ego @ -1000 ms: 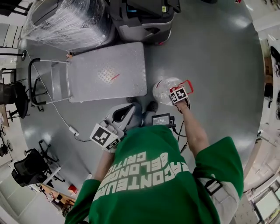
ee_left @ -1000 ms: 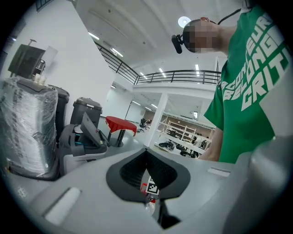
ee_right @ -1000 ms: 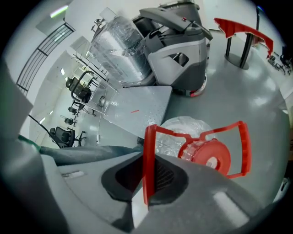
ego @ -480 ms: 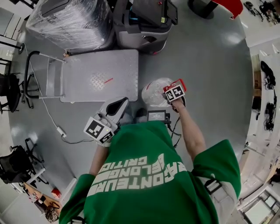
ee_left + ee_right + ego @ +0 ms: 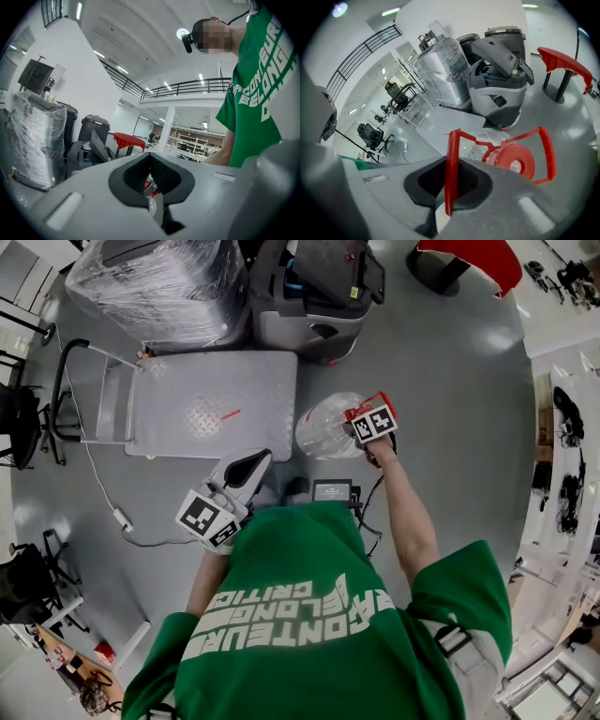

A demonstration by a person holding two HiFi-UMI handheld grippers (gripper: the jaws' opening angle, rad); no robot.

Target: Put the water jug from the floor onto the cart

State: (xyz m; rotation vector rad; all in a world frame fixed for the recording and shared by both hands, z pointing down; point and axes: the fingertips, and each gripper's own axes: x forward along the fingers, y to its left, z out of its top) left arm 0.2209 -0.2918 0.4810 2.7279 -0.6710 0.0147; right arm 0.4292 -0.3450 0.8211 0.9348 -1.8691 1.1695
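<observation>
1. Far left, head view: the cart [image 5: 187, 381], a flat grey platform deck, stands on the grey floor. The deck carries nothing except a small red mark.
2. Behind the cart, at the top left: a bulky load wrapped in clear film [image 5: 155, 282].
3. Left gripper [image 5: 261, 458]: held below the cart's near right corner, apart from the deck. In the left gripper view [image 5: 150, 157] the jaw tips meet and the dark pads hold nothing. The jug's red parts show only through the gap, far off.
4. Top centre: a grey machine [image 5: 314, 296] with a dark raised lid stands just beyond the cart's far right corner.
5. Water jug [image 5: 323, 427]: clear plastic, just right of the cart's right edge and not on the deck. It hangs under the right gripper over the floor. From above I cannot tell whether its base clears the floor.
6. Right gripper [image 5: 361, 423]: closed on the jug's red handle [image 5: 451, 173]. In the right gripper view [image 5: 447, 161] the thin red bar runs straight through the seam between the pads. The clear body [image 5: 480, 143] and the red cap [image 5: 516, 161] lie beyond the tips.
7. Far right, top: a red table [image 5: 469, 259], well apart from the jug.
</observation>
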